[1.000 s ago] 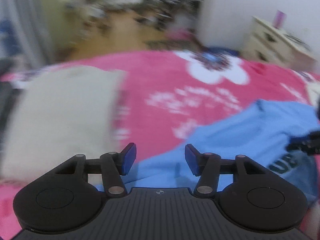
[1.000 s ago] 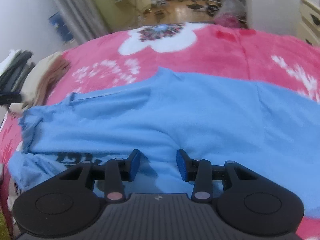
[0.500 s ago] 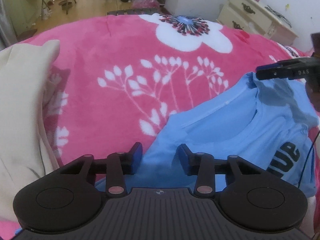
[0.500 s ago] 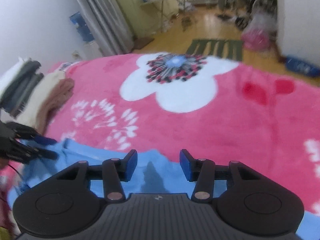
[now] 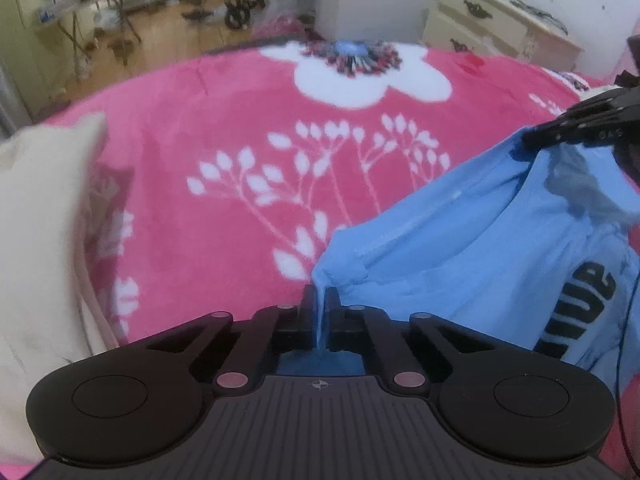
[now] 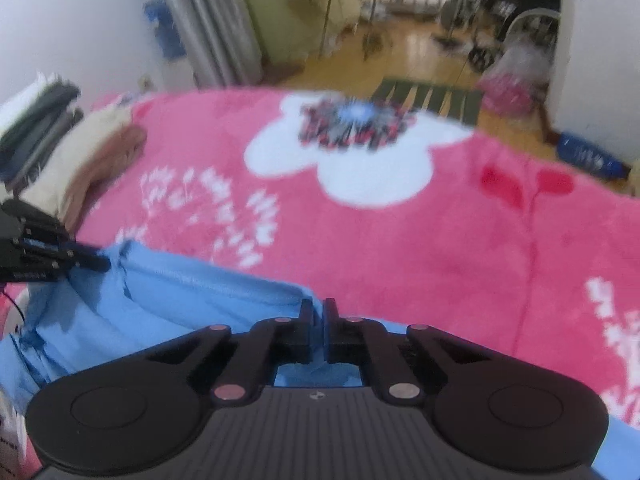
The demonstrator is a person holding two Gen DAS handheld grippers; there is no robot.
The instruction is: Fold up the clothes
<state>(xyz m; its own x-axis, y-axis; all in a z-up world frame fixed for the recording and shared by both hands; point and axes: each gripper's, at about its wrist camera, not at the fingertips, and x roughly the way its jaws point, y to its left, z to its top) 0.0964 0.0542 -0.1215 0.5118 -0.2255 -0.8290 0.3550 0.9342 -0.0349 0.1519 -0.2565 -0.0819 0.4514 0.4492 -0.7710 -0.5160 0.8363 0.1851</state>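
I have both tongs clenched on the blue T-shirt (image 5: 460,256). My left tongs (image 5: 320,312) pinch a thin fold of its edge, the cloth running straight down between the two fingers. My right tongs (image 6: 316,320) are closed on another stretch of the same edge, with blue fabric showing under the fingers and behind them.

The T-shirt lies on the near part of the pink blanket (image 5: 240,120) that covers the bed, and hangs bunched between the two grips. Dark printed letters (image 5: 580,312) show on the shirt, on the side away from my left tongs. In the left wrist view my right tongs appear at the far corner of the shirt, holding it raised off the blanket; in the right wrist view my left tongs do the same at the opposite corner.

Beyond the shirt the blanket carries white sprigs and one large white flower (image 6: 352,160). A cream folded cloth (image 5: 36,220) lies on the blanket to the shirt's left, and darker folded clothes (image 6: 36,120) are stacked behind it
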